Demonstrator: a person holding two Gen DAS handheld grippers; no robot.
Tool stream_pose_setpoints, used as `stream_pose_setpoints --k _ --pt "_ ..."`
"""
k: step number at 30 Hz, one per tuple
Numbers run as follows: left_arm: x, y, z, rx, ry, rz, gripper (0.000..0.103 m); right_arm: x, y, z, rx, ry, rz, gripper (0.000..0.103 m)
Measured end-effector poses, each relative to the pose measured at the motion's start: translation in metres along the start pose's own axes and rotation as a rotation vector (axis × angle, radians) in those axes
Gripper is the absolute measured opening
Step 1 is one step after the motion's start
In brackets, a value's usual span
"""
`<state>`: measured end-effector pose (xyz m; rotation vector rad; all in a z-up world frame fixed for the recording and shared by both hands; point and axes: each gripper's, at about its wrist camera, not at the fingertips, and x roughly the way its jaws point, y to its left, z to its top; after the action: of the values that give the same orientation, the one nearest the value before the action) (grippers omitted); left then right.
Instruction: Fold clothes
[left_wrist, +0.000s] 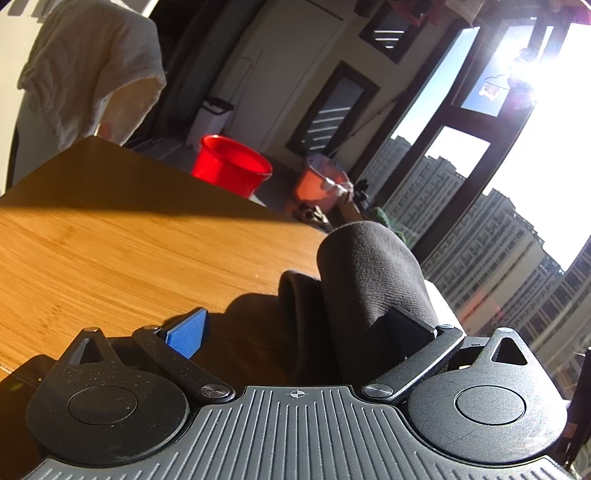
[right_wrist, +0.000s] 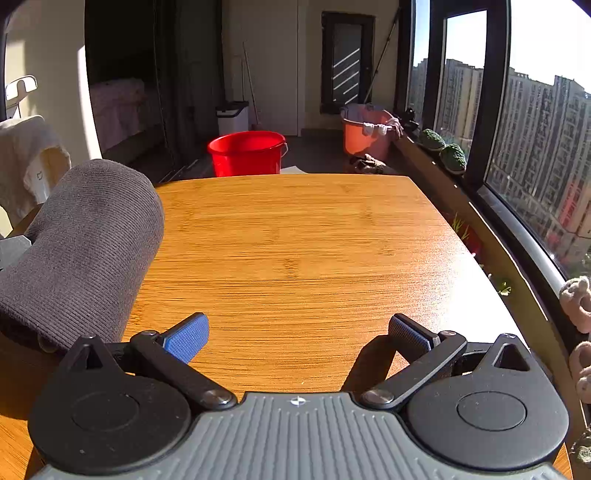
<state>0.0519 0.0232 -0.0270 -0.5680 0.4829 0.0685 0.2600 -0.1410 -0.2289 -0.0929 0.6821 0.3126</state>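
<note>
A dark grey knitted garment (left_wrist: 369, 277), folded into a thick roll, lies on the wooden table (left_wrist: 110, 240) close in front of the left wrist camera. My left gripper (left_wrist: 299, 328) is open. Part of the garment sits between its spread fingers and leans on the right finger, hiding that pad, while the blue left pad (left_wrist: 186, 336) is bare. In the right wrist view the same grey garment (right_wrist: 85, 240) rests at the table's left edge. My right gripper (right_wrist: 298, 336) is open over bare table (right_wrist: 295, 240), just right of the garment, with nothing between its fingers.
On the floor beyond the table stand a red bucket (right_wrist: 247, 153), an orange basin (right_wrist: 364, 133) and a white bin (right_wrist: 232, 118). A white towel (right_wrist: 26, 147) hangs at the left. Windows and a sill with plants (right_wrist: 443, 147) run along the right.
</note>
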Motion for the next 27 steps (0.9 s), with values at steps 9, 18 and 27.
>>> stream_pose_setpoints --k 9,18,27 --pt "-0.0016 0.0009 -0.0009 -0.007 0.003 -0.011 0.103 0.0024 -0.0016 0.0006 0.001 -0.001 -0.001 0.103" --pt "-0.0009 0.0030 -0.0002 -0.012 0.004 -0.021 0.103 0.0025 -0.0009 0.0015 0.001 -0.001 -0.001 0.103" --pt "0.0015 0.0027 0.0003 -0.014 0.003 -0.025 0.103 0.0026 0.0015 0.0014 0.000 -0.001 -0.002 0.103"
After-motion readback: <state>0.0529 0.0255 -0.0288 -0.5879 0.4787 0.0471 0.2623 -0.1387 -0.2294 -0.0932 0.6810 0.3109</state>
